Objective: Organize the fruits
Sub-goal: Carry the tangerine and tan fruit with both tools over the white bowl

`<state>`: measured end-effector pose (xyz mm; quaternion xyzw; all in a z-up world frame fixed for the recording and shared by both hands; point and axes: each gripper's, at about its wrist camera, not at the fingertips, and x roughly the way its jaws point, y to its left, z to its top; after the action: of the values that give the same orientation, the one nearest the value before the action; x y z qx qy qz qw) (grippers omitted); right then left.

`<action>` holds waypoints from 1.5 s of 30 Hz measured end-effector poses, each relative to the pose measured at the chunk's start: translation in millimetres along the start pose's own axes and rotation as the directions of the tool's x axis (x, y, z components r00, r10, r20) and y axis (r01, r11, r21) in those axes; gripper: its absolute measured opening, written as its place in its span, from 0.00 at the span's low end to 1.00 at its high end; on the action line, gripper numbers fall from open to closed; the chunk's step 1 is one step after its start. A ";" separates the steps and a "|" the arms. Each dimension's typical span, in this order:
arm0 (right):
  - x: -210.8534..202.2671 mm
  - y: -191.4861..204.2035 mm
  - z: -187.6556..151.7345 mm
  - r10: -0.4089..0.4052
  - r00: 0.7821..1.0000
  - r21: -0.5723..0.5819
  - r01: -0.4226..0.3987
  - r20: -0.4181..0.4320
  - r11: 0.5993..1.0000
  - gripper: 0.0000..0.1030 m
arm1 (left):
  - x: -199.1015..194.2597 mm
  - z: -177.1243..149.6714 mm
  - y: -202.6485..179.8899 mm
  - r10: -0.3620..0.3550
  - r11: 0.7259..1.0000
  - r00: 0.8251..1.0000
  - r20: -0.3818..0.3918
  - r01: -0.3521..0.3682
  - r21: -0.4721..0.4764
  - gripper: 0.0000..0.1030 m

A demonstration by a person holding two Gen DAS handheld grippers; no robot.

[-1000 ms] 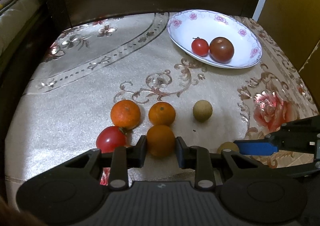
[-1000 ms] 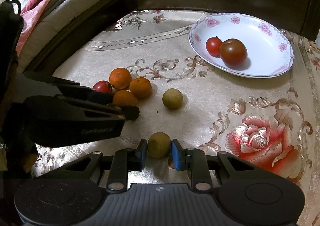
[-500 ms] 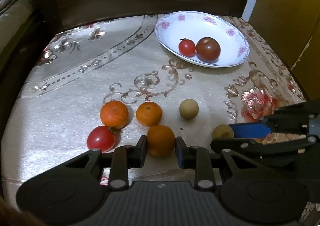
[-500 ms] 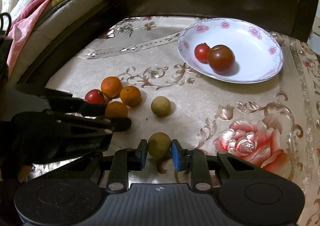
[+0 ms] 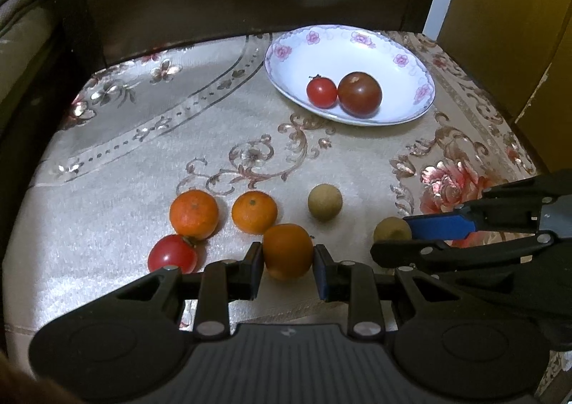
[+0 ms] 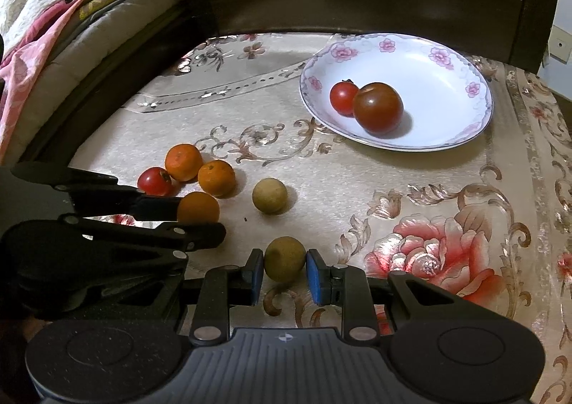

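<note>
Both grippers have risen a little since the earlier frames, each carrying its fruit off the cloth while the plate stays put. Left gripper has its fingers closed on an orange, pads pressed to both sides. Right gripper has its blue-padded fingers clamped on a tan round fruit in the same way. On the bench, two more oranges and a red tomato sit at about 10 o'clock from the held orange, with a second tan fruit at 1 o'clock. The flowered plate lies at 1 o'clock from the right gripper, holding a small red tomato touching a dark tomato.
</note>
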<state>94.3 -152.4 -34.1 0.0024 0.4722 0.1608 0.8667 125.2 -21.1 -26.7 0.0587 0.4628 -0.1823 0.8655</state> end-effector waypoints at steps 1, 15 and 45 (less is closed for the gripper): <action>-0.9 -0.3 0.2 -0.002 1.000 0.001 0.002 0.002 1.000 0.19 | -0.9 0.8 -0.9 -0.001 1.000 1.000 0.011 0.001 0.001 0.37; -16.5 -16.0 11.8 -0.029 0.998 0.043 0.026 0.058 0.999 0.19 | -6.7 19.9 -14.1 0.003 0.999 0.998 0.064 -0.005 0.036 0.37; -3.3 -86.9 71.0 -0.116 0.979 0.139 0.094 0.165 0.986 0.20 | 37.2 116.4 -36.1 -0.001 0.996 0.992 0.125 -0.011 0.089 0.36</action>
<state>174.8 -225.2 -5.6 0.0481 0.4046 0.0827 0.9095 221.4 -95.7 10.8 0.0872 0.3988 -0.2040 0.8898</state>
